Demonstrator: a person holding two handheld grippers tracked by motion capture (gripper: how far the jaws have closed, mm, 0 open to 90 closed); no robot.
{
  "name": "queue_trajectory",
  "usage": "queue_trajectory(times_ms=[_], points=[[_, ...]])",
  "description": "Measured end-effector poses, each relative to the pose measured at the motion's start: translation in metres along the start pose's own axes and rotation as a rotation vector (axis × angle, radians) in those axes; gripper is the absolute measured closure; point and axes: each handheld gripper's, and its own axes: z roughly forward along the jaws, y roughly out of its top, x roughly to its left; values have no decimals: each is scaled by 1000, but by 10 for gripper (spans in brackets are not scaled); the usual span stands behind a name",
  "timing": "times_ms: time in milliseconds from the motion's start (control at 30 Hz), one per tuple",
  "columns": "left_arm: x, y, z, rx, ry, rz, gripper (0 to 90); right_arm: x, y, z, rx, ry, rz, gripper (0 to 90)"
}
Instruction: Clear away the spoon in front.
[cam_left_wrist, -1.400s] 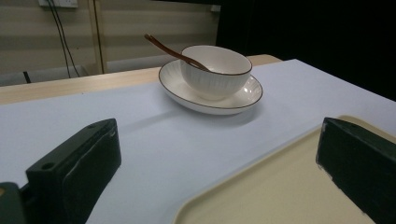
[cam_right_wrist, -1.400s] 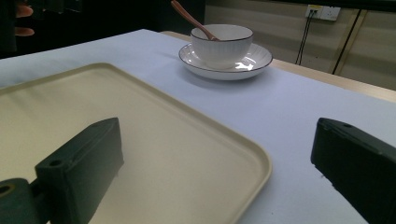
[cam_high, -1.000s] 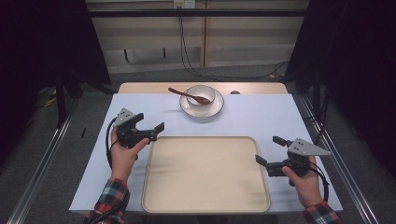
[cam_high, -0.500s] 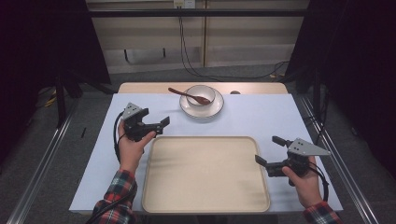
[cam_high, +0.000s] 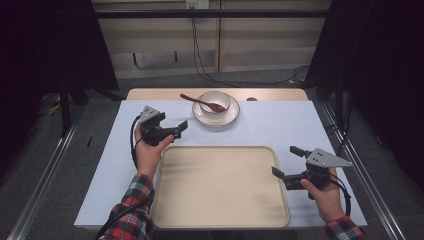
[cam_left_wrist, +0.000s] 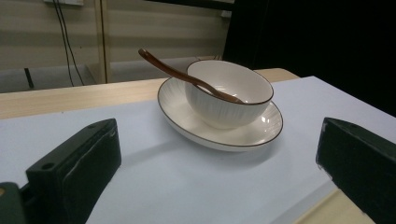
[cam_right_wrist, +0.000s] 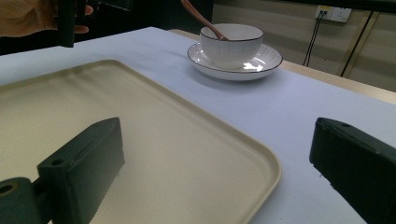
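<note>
Left gripper (cam_high: 181, 126) of mine hangs with jaws spread wide and empty, aimed at the white ribbed ceramic bowl (cam_left_wrist: 229, 91), which sits on its white dark-rimmed saucer (cam_left_wrist: 187, 119) at the far middle of the pale blue table cover (cam_high: 280, 125), brown wooden spoon (cam_left_wrist: 182, 74) leaning inside. Nothing's lifted yet, I'd say; the beige plastic tray (cam_high: 220, 185) lies bare, so the whole carry is left. My left forearm reaches forward beside the tray's corner; my right gripper (cam_high: 287, 162) waits at the tray's right edge, jaws apart, holding nothing.

spoon (cam_high: 202, 103) in bowl (cam_high: 215, 101) on saucer (cam_high: 216, 113), behind the tray (cam_high: 220, 186).
</note>
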Motion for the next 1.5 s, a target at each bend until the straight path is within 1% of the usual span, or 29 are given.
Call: queue_trajectory(times_ms=[33,67,100,133,167,200,300,333,400,533,567,633,667,867,900,933,1067,1200,1267,1300,1333,1400,1500], points=[[0,0,0,0,0,0,0,0,0,0,0,0,0,28],[0,0,2,-2,12,1,0,0,0,0,0,0,-2,28],[0,0,4,-7,7,-3,0,0,0,0,0,-2,1,28],[0,1,7,-5,16,-6,0,-1,0,0,0,-4,-2,28],[0,1,9,-11,11,-11,0,-1,0,0,-1,-4,-3,28],[-1,1,11,-18,19,-26,0,-1,0,0,-2,-4,-7,28],[-1,2,15,-15,20,-28,0,-1,0,-1,-6,-6,-2,29],[-1,3,18,-12,15,-38,0,-1,0,-1,-4,-3,-4,28],[-1,4,22,-17,25,-50,0,-1,0,-1,-4,-3,-7,29],[-1,6,28,-26,22,-63,0,-1,0,0,-2,0,-10,29],[-1,6,28,-26,22,-63,0,-1,0,0,-2,0,-10,29],[1,5,33,-11,37,-52,0,-1,0,0,-5,-2,-7,29],[1,5,34,-6,38,-54,0,-1,1,0,-5,-3,-3,29],[3,6,41,1,40,-48,0,-2,0,-1,0,2,-7,29],[3,7,43,1,45,-47,0,-2,0,0,0,-5,-11,29],[3,8,45,-3,43,-54,0,-1,0,0,2,-4,-7,29],[3,10,50,-6,49,-64,0,-1,0,0,2,-3,-9,29],[5,11,53,-5,63,-63,0,-2,1,0,0,-3,-10,30],[7,10,56,8,69,-60,1,-2,1,0,1,-3,-8,30],[7,10,57,-1,70,-61,7,-1,1,0,1,2,-4,30],[7,10,59,1,80,-55,13,-1,1,1,-2,4,-11,30],[7,10,62,0,85,-59,17,-1,1,1,-2,-1,-8,31],[7,10,65,-2,83,-64,27,-1,1,1,-2,-1,-9,31]])
